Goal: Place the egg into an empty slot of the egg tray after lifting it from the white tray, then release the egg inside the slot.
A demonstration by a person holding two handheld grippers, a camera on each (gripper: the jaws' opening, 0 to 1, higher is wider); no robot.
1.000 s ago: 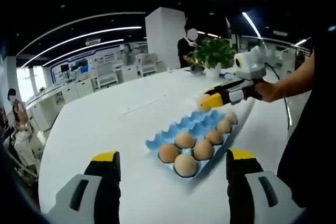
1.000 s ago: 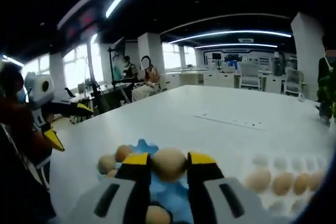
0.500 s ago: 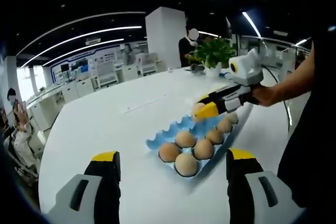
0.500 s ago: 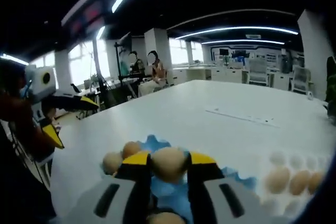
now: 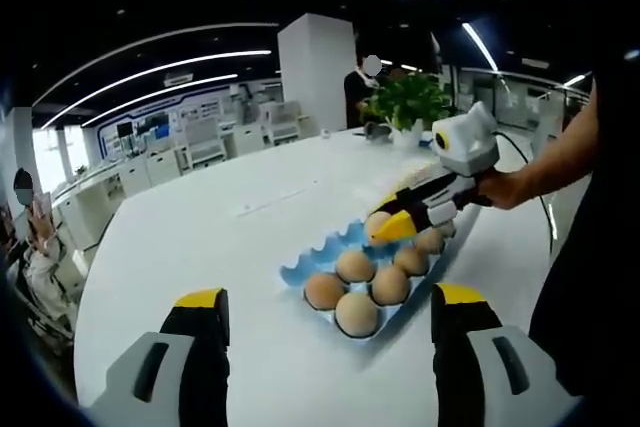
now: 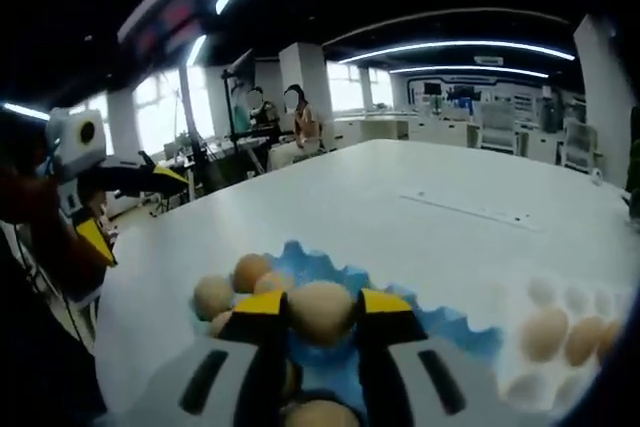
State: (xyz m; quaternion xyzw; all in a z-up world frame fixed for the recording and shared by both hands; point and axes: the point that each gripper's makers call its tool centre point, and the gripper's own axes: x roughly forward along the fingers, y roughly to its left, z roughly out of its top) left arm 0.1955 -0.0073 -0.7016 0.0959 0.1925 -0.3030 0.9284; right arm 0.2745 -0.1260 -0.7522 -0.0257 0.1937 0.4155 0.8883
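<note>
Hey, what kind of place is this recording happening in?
Most likely a large open-plan office or lab. Long strip ceiling lights run overhead, rows of desks with chairs fill the background, and the blue egg tray lies on a big white table with a potted plant.

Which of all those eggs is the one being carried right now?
The egg clamped between the right gripper's yellow tips, raised over the blue egg tray. The other eggs sit loose in tray slots.

Matt brown egg (image 6: 321,311), blue moulded-plastic egg tray (image 5: 330,259), smooth glossy white table (image 5: 200,247), plastic-looking gripper (image 6: 321,315).
</note>
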